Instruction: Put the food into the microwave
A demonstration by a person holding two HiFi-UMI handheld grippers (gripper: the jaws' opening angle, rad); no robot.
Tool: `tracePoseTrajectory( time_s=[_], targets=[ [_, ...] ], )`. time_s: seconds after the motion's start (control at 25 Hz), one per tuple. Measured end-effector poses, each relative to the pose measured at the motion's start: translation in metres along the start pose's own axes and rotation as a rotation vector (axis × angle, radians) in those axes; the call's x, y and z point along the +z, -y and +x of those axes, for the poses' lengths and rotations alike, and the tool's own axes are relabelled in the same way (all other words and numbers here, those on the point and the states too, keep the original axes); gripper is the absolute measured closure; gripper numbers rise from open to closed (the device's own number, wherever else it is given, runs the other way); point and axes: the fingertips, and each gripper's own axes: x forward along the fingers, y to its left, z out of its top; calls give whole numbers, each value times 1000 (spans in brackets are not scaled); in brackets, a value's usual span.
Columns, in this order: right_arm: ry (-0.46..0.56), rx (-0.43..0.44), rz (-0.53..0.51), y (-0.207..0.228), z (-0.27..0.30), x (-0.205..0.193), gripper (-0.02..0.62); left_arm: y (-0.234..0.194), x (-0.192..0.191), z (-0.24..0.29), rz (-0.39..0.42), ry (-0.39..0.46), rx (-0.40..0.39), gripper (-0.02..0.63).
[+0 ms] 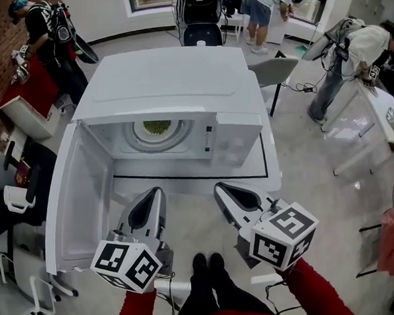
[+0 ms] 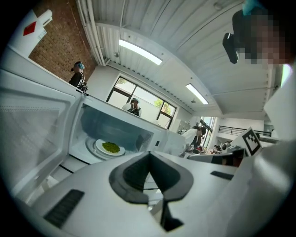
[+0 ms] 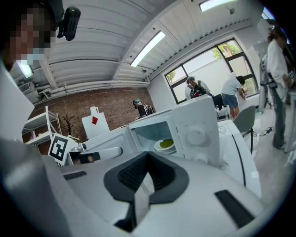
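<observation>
You have no words, brand names or numbers to read anywhere here. The only marks are the black-and-white square patterns on the left marker cube (image 1: 127,264) and the right marker cube (image 1: 284,236), and a plain red diamond on a white board (image 3: 96,130).

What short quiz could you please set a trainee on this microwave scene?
1. True or false: the microwave has its door shut.
2. Where is the plate of green food? A: on the floor. B: inside the microwave. C: on a shelf.
3. What do the left gripper and right gripper hold?
Key: 1 false, the door stands open. 2 B. 3 Nothing; both have their fingers together and are empty.
</observation>
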Motion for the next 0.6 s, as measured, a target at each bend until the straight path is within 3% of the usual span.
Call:
tracePoseTrajectory(
  time_s=[0.32,0.6],
  targets=[
    [20,-53,31,3,-44,-14,581,27,-6,-30,24,-2,-55,597],
    [87,-35,92,-8,-81,-27,581,52,-14,-45,39,4,-76,597]
  ],
)
